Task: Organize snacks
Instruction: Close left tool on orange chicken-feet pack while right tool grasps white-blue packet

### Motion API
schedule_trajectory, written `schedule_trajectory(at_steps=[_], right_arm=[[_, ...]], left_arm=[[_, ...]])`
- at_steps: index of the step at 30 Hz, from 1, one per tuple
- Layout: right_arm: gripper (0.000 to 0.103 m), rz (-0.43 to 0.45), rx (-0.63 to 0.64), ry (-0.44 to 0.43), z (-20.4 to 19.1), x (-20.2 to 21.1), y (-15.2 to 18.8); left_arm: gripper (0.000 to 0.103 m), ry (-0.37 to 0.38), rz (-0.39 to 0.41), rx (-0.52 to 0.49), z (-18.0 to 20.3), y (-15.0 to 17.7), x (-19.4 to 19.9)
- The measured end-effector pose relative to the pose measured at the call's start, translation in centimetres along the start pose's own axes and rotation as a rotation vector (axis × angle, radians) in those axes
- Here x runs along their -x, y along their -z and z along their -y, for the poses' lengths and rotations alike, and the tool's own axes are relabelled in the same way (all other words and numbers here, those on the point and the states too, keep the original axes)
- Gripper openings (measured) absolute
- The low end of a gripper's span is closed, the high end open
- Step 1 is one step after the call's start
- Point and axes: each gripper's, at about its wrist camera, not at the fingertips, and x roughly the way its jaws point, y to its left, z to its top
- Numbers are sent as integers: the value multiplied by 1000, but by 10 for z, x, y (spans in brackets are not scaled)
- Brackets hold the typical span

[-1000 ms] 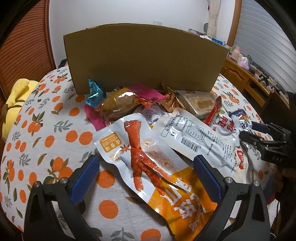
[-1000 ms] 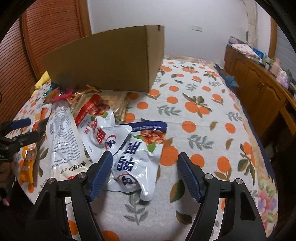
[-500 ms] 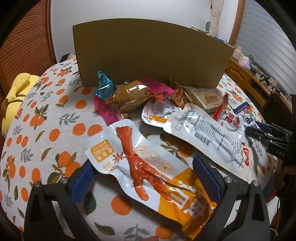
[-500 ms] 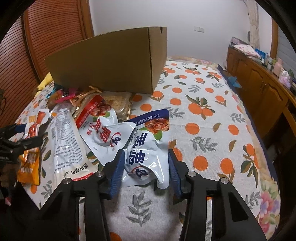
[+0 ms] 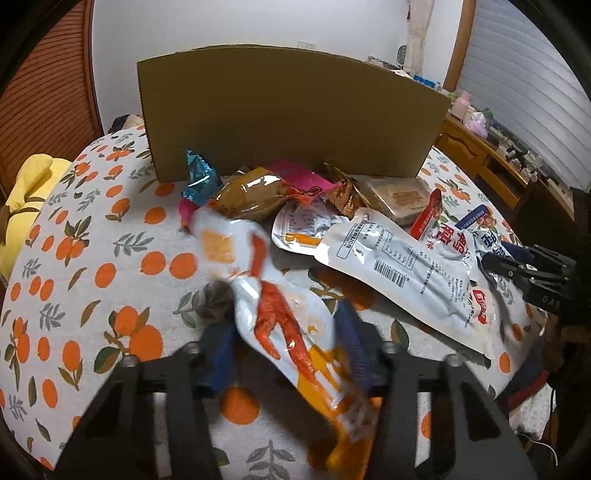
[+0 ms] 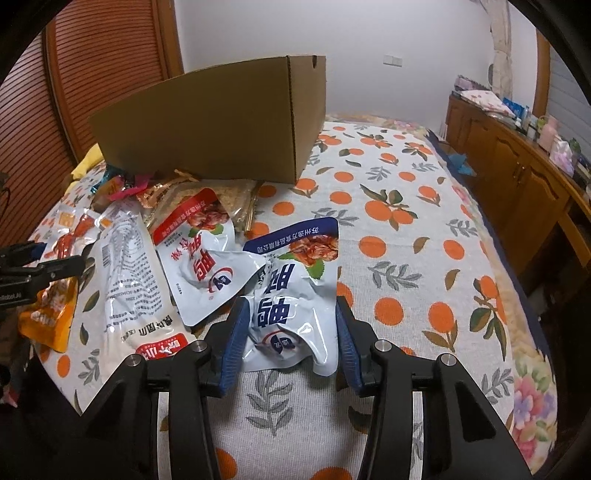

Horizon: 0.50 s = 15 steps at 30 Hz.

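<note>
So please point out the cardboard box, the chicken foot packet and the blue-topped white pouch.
cardboard box [image 6: 207, 122]: right wrist view, on its long side wall.
chicken foot packet [image 5: 277, 314]: left wrist view, on the red foot.
blue-topped white pouch [image 6: 291, 291]: right wrist view, on its crumpled middle.

White plaster wall [image 6: 369, 48] at the back, plain and evenly lit, with a pale switch plate [image 6: 392, 59] high up and a light curtain [image 5: 417, 33] hanging in the corner beside a wooden frame. Down the right runs a long wooden sideboard [image 6: 517, 173] with panelled doors, its top crowded with small bottles and boxes too blurred to name — and above it a grey slatted blind [image 5: 524, 85]. On the left, reddish-brown louvred panels [image 6: 103, 74] — and spread across the foreground, a white cover printed with oranges and leaves [image 6: 399, 236], a yellow cushion [image 5: 26, 199] at its far left edge.
</note>
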Motion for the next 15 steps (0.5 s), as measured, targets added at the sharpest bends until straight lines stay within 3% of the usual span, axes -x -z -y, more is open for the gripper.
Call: schedule_trajectory(at_steps=[6, 15], right_arm=[[41, 9, 2, -8, 1, 8, 2], [40, 28, 3, -2, 0, 13, 4]], left_arm=[[28, 7, 21, -10, 2, 1, 7], [15, 5, 69, -73, 17, -4, 25]])
